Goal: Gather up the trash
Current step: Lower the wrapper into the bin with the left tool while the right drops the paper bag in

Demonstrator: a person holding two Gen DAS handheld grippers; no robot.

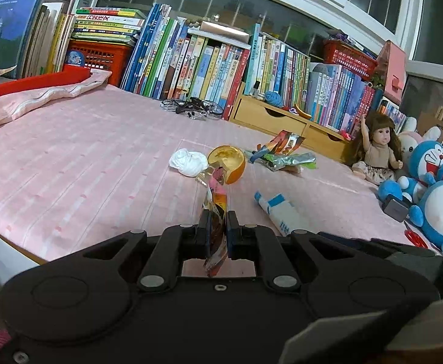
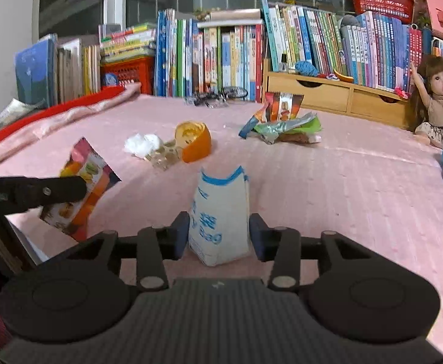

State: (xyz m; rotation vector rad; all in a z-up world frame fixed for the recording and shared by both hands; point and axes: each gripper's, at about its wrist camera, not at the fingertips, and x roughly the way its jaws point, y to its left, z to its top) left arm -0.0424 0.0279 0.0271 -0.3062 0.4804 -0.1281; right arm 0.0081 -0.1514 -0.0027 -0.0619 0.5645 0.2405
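Right wrist | white-blue bag [image 2: 220,221] between parted right tongs [image 2: 218,236], untouched

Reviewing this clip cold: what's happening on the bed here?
A person is clearing trash off a pink bed with two handheld grippers. The left gripper is shut on a colourful snack wrapper, lifted clear of the bed. The right gripper is open, with a white and blue bag between its fingers. An orange peel, tissue and more wrappers lie beyond.
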